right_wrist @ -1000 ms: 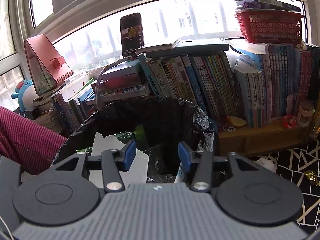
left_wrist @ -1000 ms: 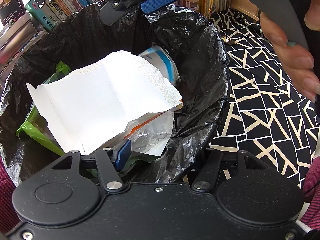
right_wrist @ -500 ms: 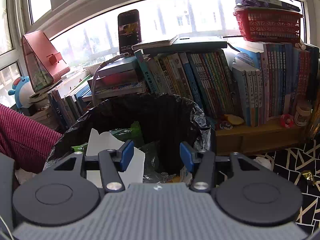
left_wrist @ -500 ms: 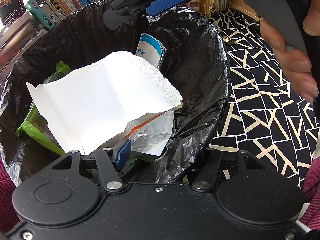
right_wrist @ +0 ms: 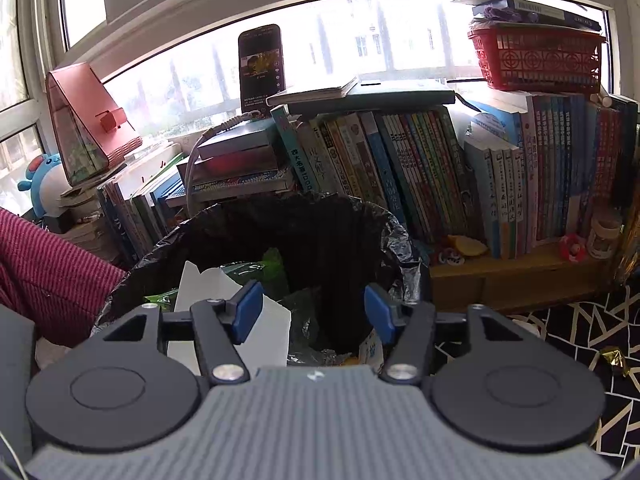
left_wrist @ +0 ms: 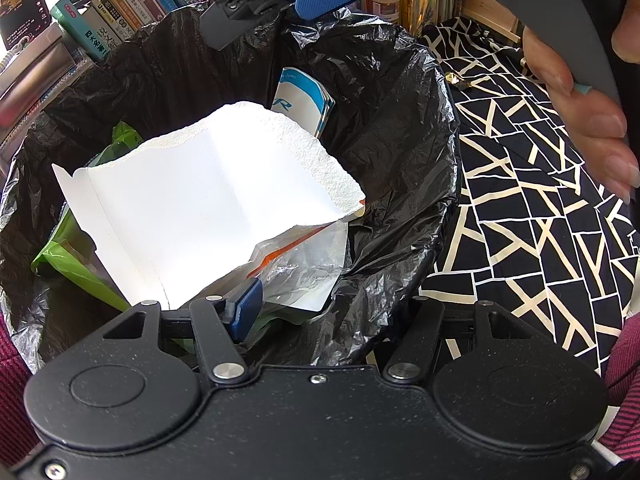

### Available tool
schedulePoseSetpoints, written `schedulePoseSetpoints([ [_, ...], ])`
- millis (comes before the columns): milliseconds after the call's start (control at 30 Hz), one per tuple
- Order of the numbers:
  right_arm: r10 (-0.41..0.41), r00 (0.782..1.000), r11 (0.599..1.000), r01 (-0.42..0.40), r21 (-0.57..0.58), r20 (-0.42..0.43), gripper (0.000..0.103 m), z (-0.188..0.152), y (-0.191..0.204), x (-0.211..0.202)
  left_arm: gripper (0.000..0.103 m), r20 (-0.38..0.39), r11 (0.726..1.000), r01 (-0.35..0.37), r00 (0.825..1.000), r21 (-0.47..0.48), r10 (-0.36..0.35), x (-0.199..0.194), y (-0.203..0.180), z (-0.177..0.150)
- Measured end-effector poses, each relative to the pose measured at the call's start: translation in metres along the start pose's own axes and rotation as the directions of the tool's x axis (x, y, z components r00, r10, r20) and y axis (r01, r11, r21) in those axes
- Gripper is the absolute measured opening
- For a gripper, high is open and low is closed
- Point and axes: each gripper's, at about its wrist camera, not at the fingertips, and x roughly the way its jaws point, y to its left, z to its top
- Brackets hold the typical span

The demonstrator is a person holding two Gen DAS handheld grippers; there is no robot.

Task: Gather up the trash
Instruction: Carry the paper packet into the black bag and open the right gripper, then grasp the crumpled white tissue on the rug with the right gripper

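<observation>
Lying in bag [left_wrist: 400,128], carton [left_wrist: 304,100] beneath opening right gripper [right_wrist: 312,312]

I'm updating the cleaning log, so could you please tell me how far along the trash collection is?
Done: white paper, a green bag and a blue-and-white packet lie in the black-lined bin. In hand: nothing; the right hand-held gripper over the bin has just been opening, empty. The left hand-held gripper straddles the rim. Left: a gold wrapper on the patterned surface.

A lived-in home corner by a window [right_wrist: 360,36] — rows of children's books [right_wrist: 420,176] packed on a low wooden shelf [right_wrist: 520,276], a plush toy [right_wrist: 42,184], a propped phone [right_wrist: 260,68] — and a patterned black-and-cream floor [left_wrist: 532,216].
</observation>
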Motion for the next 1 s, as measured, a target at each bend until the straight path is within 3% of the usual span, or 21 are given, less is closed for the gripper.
schedulePoseSetpoints([
  [200,0.018,0.999,1.0,-0.018,0.012,0.027,0.073,0.004,-0.002,-0.006,0.059,-0.001,1.0,0.0,1.0,-0.001,0.0,0.0,0.0,0.0],
  [367,0.039,0.994,0.996,-0.046,0.07,0.103,0.08,0.015,-0.019,-0.024,0.059,0.0,1.0,0.001,1.0,-0.002,-0.001,0.0,0.0,0.0],
  [500,-0.08,0.982,0.99,0.058,0.13,0.173,0.085,0.024,-0.048,-0.042,0.059,0.001,1.0,0.004,1.0,-0.002,-0.004,0.0,0.001,0.0],
  [600,-0.206,0.962,0.966,0.171,0.196,0.178,0.089,0.023,-0.076,-0.045,0.059,0.002,1.0,0.004,1.0,-0.002,-0.004,0.0,0.0,0.0],
  [700,-0.303,0.944,0.928,0.261,0.265,0.128,0.092,0.013,-0.108,-0.032,0.059,0.0,1.0,0.003,1.0,-0.003,-0.003,0.0,0.0,0.0],
  [833,-0.375,0.926,0.865,0.364,0.345,-0.037,0.092,-0.015,-0.153,0.01,0.059,-0.001,1.0,0.004,1.0,-0.003,-0.004,0.0,0.001,0.0],
  [1000,-0.444,0.876,0.812,0.483,0.328,-0.189,0.092,-0.055,-0.186,0.066,0.059,-0.004,1.0,0.001,1.0,-0.004,-0.001,0.0,0.001,0.0],
])
